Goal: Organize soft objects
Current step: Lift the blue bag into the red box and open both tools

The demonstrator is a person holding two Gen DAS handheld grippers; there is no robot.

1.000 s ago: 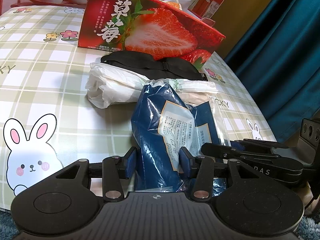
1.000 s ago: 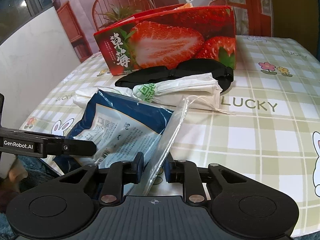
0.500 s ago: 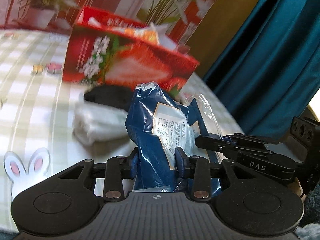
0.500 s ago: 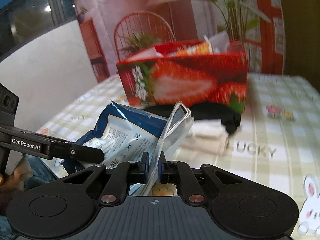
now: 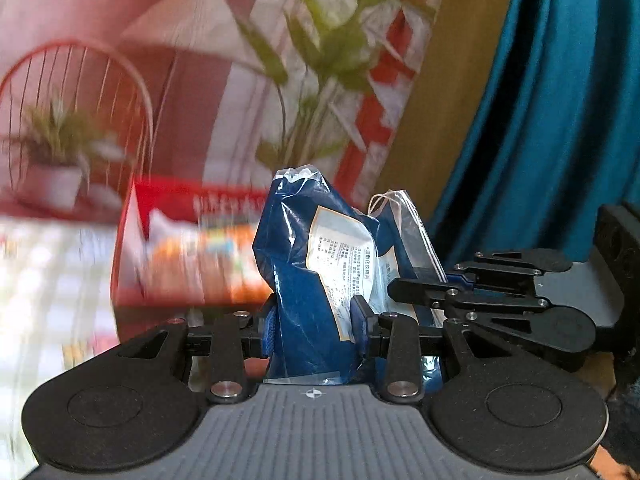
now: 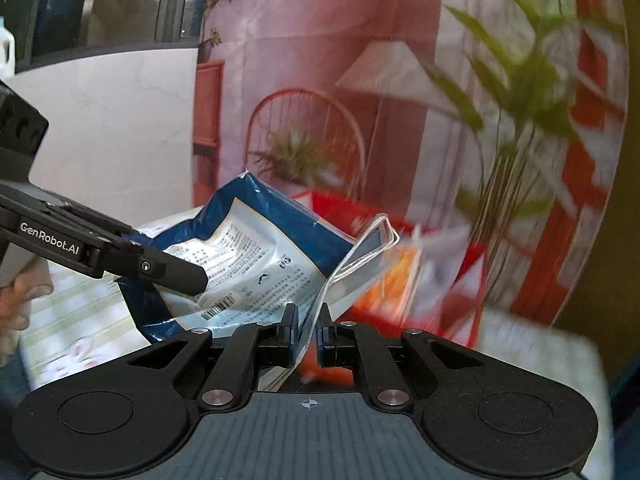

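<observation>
A blue soft packet with a white printed label hangs in the air, held by both grippers. My left gripper is shut on its blue lower body, pads pressing both sides. My right gripper is shut on the packet's clear plastic flap. In the left wrist view the right gripper comes in from the right at the clear edge. In the right wrist view the left gripper reaches in from the left onto the blue packet. Behind it stands the red strawberry box, blurred, its top open.
The checked tablecloth shows at lower left, blurred by motion. Orange and white items lie inside the red box. A teal curtain hangs at the right. A person's hand shows at the left edge.
Both grippers have risen with the blue packet, lifting it off the table. The right gripper closed on the clear flap. The white bag and black item have dropped out of view.
</observation>
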